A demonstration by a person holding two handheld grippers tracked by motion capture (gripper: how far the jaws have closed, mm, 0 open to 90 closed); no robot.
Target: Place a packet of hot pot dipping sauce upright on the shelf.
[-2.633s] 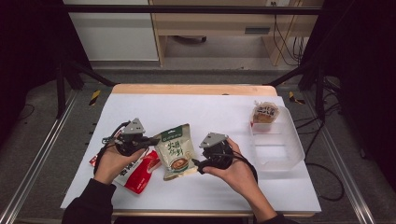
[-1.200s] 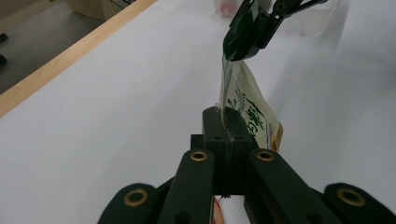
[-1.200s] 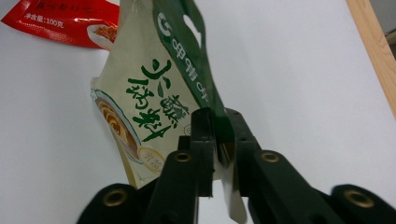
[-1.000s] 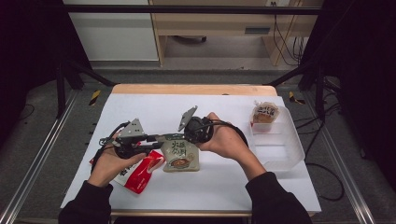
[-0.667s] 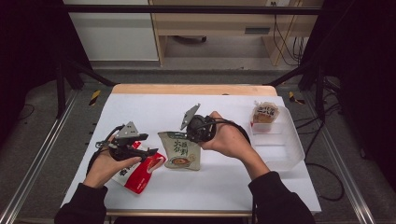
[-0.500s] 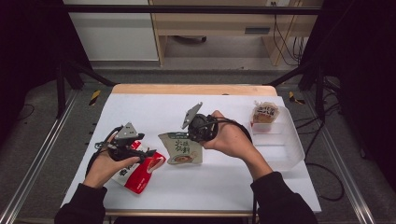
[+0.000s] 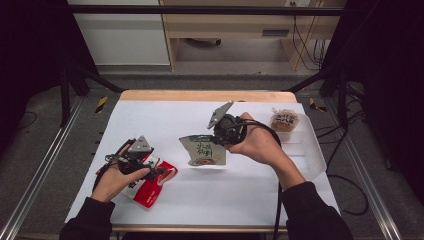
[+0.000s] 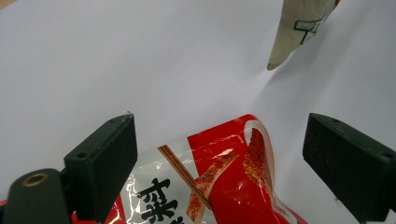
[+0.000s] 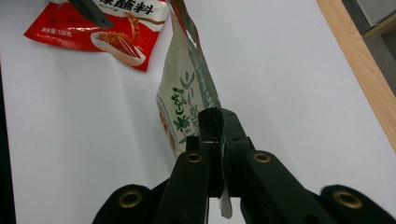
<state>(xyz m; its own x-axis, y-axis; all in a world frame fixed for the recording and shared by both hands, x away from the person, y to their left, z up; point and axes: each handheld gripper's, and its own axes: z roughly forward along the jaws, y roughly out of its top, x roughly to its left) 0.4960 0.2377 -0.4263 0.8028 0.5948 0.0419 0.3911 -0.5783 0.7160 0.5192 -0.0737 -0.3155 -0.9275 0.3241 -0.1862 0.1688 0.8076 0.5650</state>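
Note:
In the high view my right gripper (image 7: pixel 213 138) is shut on the top edge of a green and beige snack packet (image 7: pixel 205 151), which hangs from it over the middle of the table. The right gripper view shows the jaws (image 9: pixel 217 126) pinched on the packet (image 9: pixel 187 88). My left gripper (image 7: pixel 160 172) is at the front left, low over a red snack packet (image 7: pixel 150 187). Its jaws have just been opening. In the left gripper view the gripper (image 8: pixel 224 140) stands wide, with the red packet (image 8: pixel 219 186) lying flat beneath and between the jaws, which do not press on it.
A clear plastic bin (image 7: pixel 311 150) sits at the right of the white table and holds a small wrapped bun (image 7: pixel 284 120) at its far end. The table's wooden far edge (image 7: pixel 210 95) runs along the back. Black frame legs flank both sides.
The left gripper let go of the green packet, sank to the left over the red packet and opened wide. The right gripper carried the green packet rightward and slightly up.

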